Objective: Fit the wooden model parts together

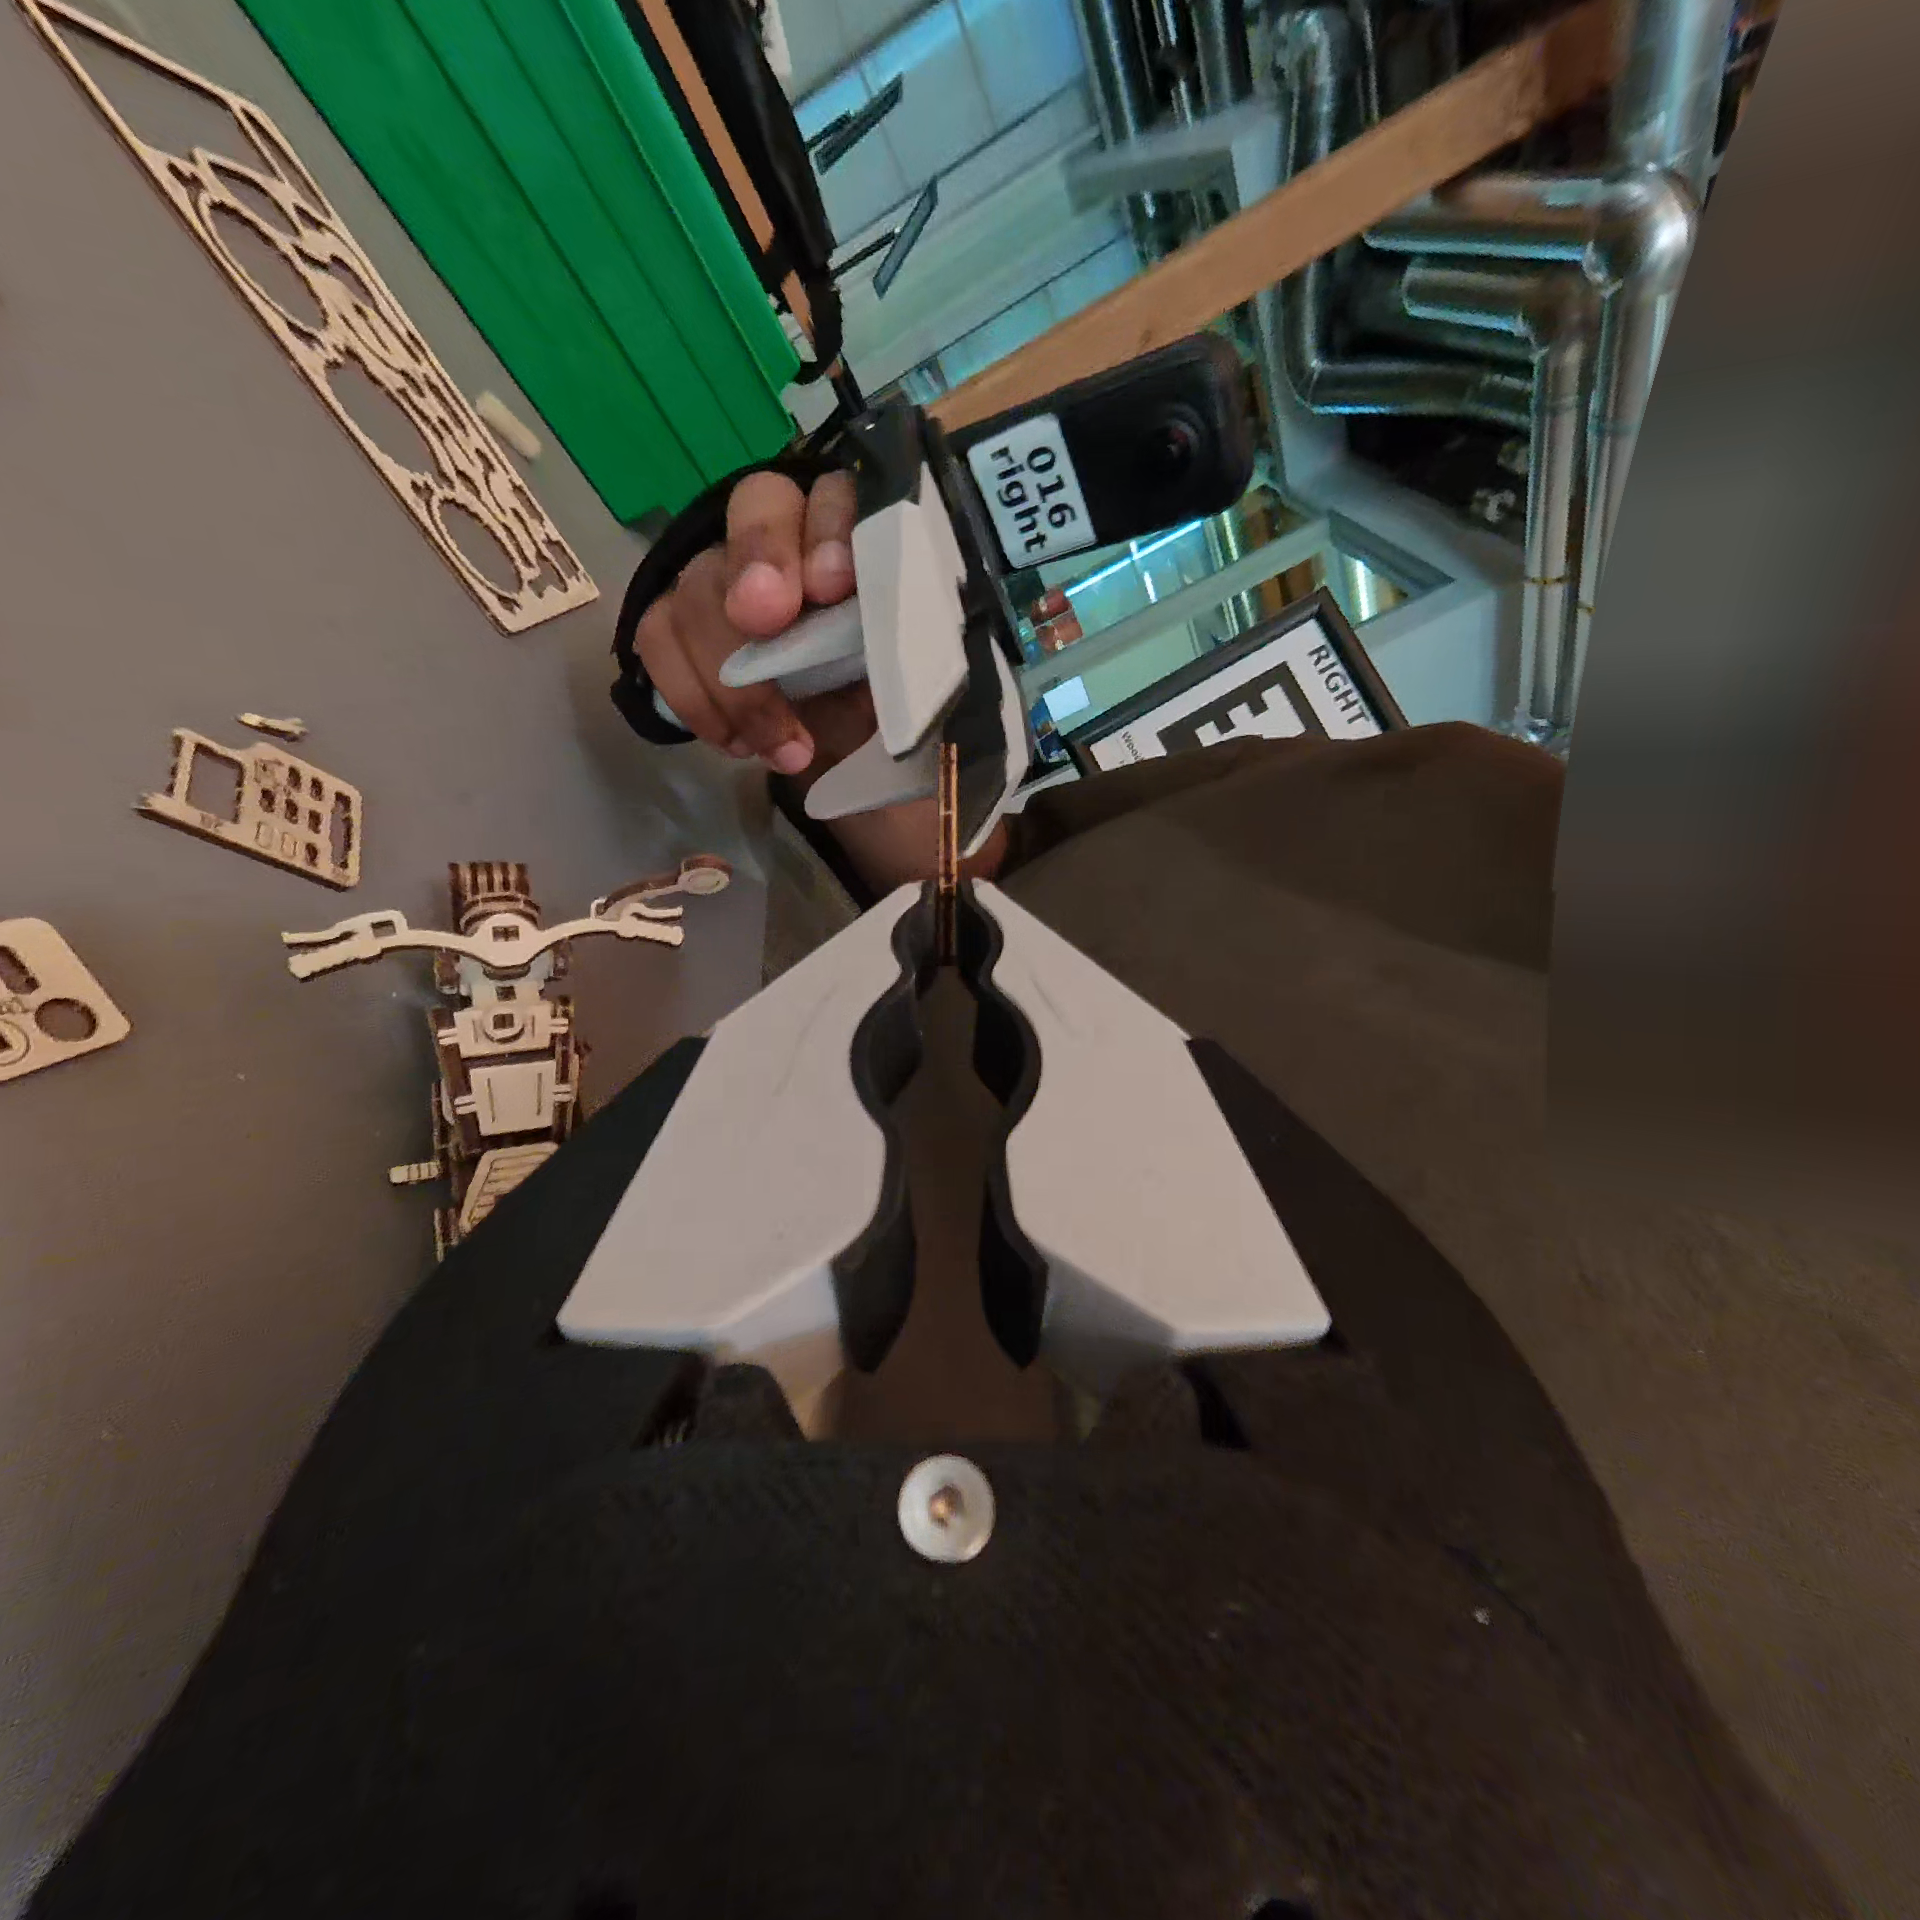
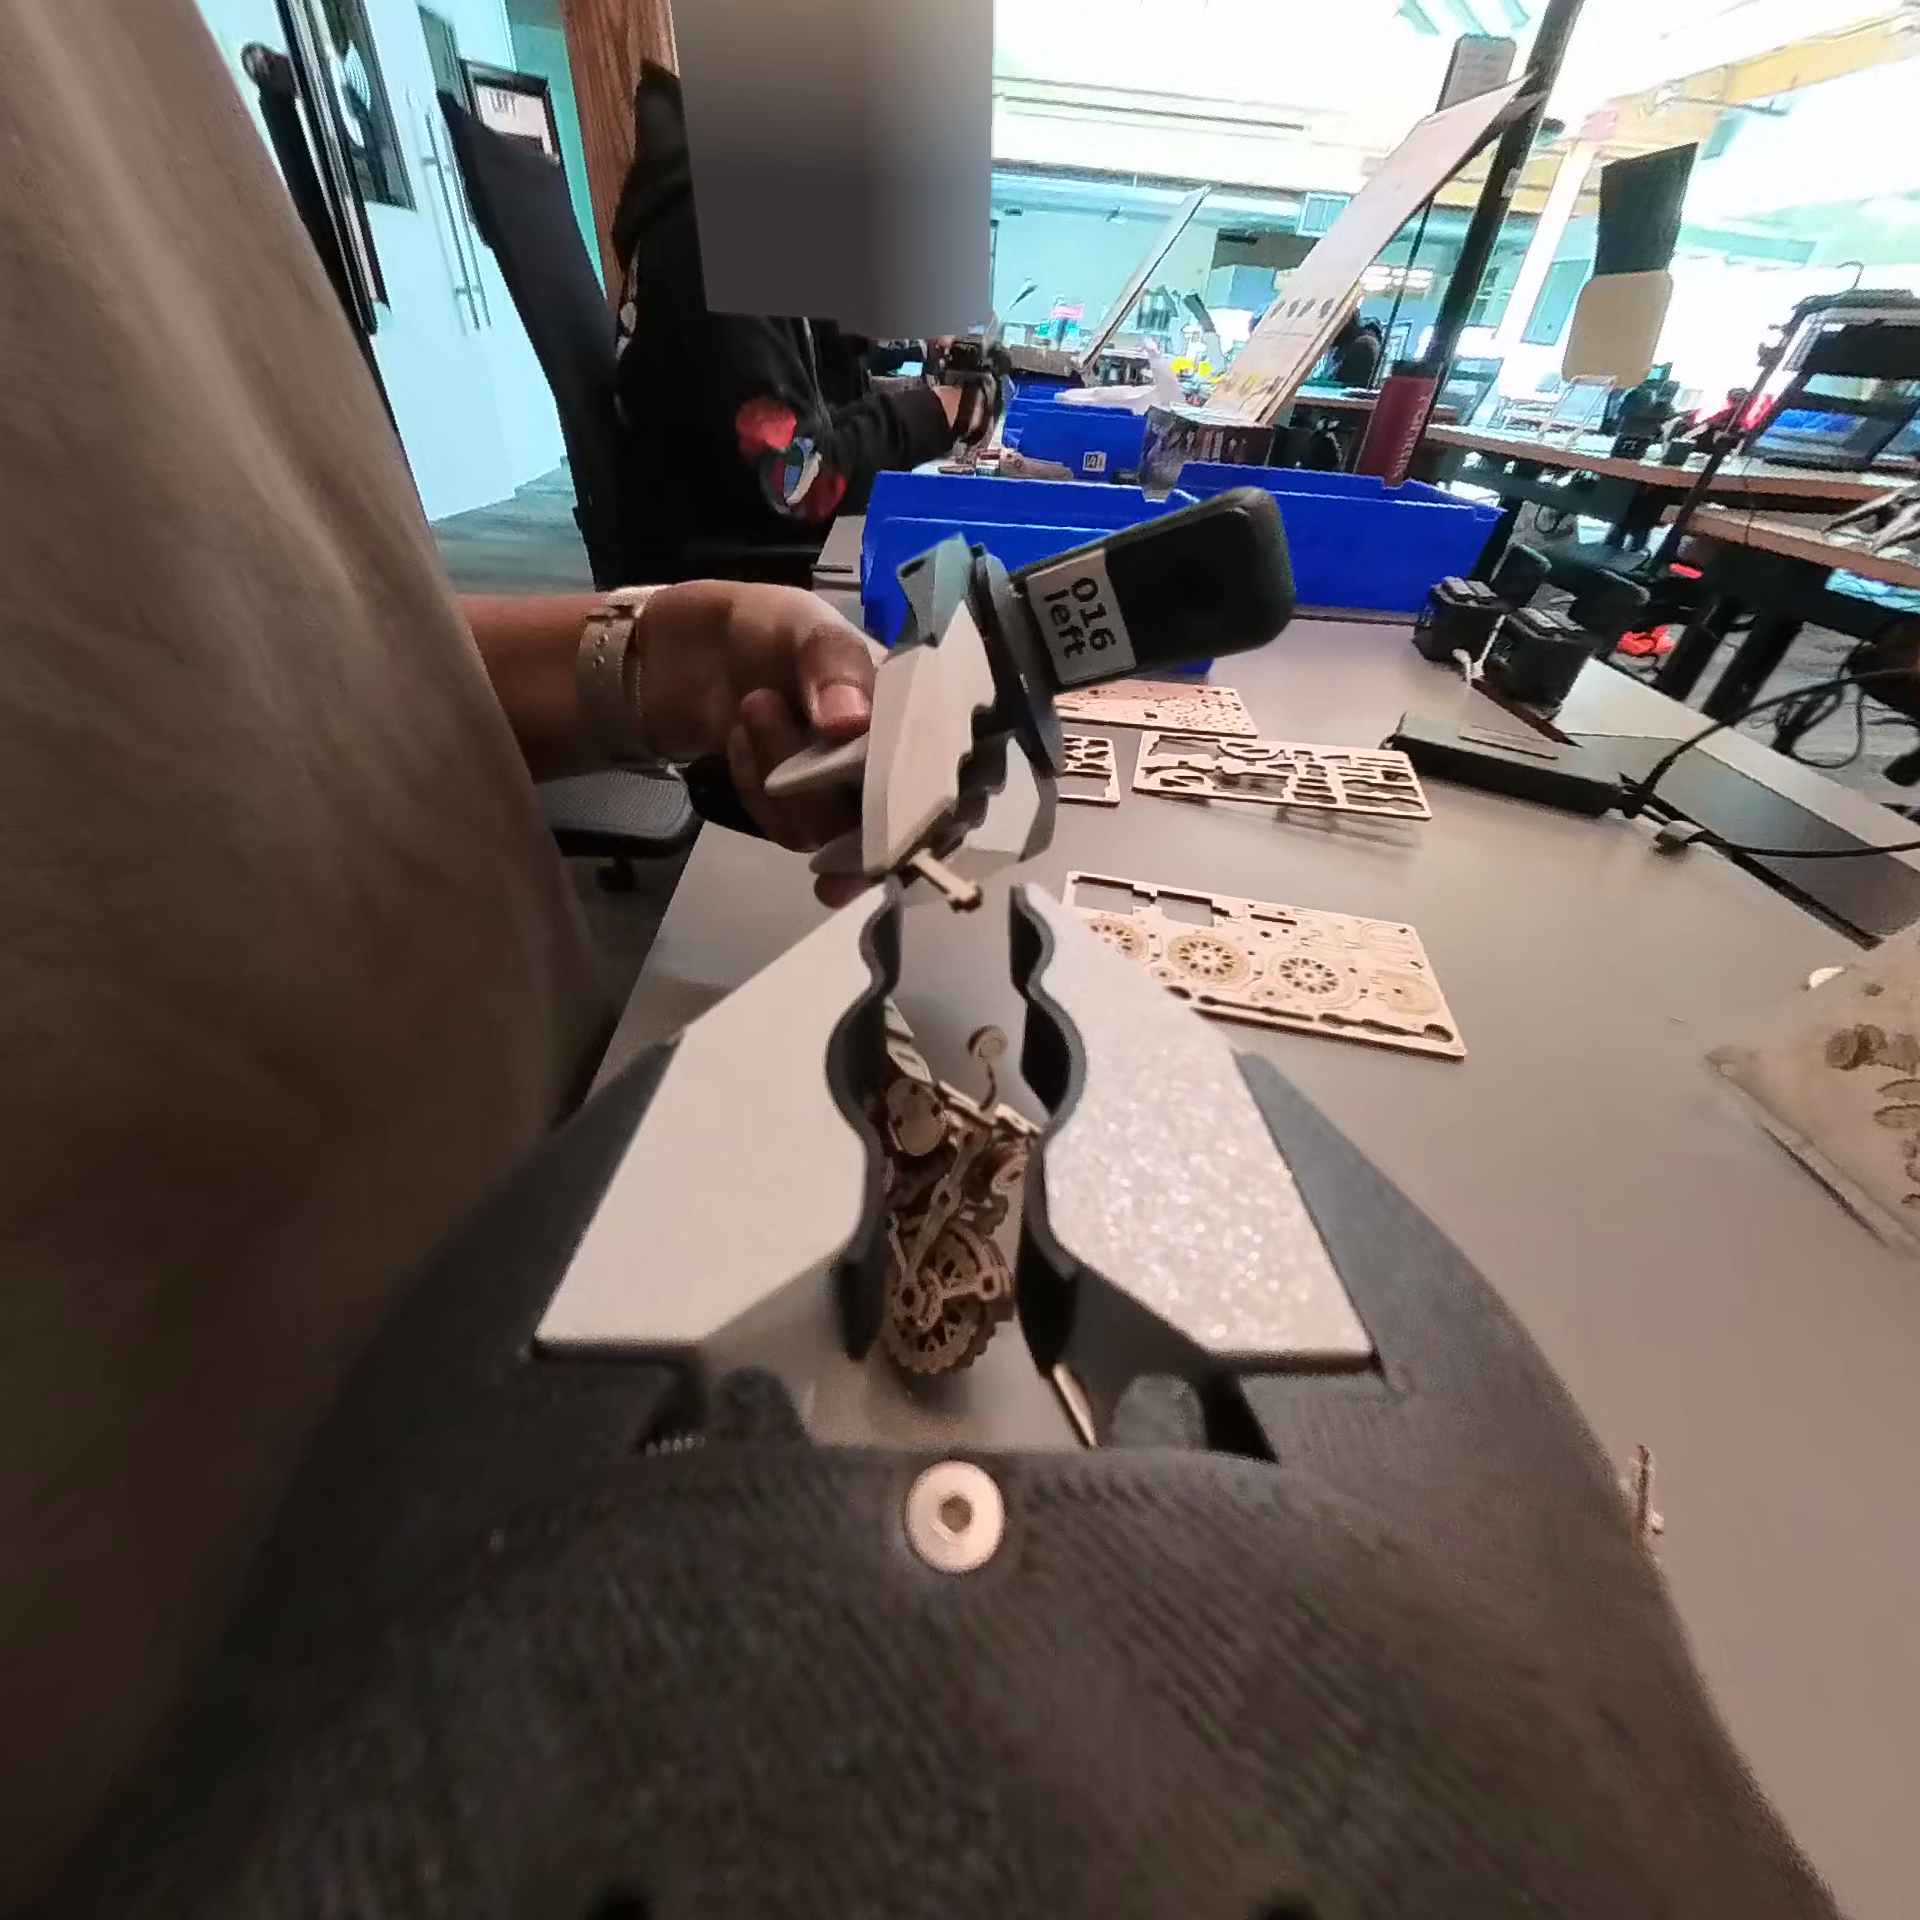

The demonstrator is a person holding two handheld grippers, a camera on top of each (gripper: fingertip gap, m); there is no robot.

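Left hand-held gripper [image 1: 948,914] pinches a small wooden part [image 1: 947,831]; right hand-held gripper [image 2: 951,914] gapes empty.

— Any writing to read?
— Yes, a white sticker [image 1: 1029,499] on the black camera [image 1: 1153,457] of the right gripper [image 1: 940,800], and a second sticker [image 2: 1086,629] on the left gripper [image 2: 925,868] camera [image 2: 1195,582].
— Anything else?
— A framed sign [image 1: 1247,696] with bold lettering, behind.

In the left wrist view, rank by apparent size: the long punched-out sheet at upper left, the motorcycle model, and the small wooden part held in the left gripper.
1. Punched-out sheet, largest, though farthest off.
2. Motorcycle model, partly hidden by the gripper body, so this is unsure.
3. Small wooden part in the left gripper, seen edge-on, smallest.
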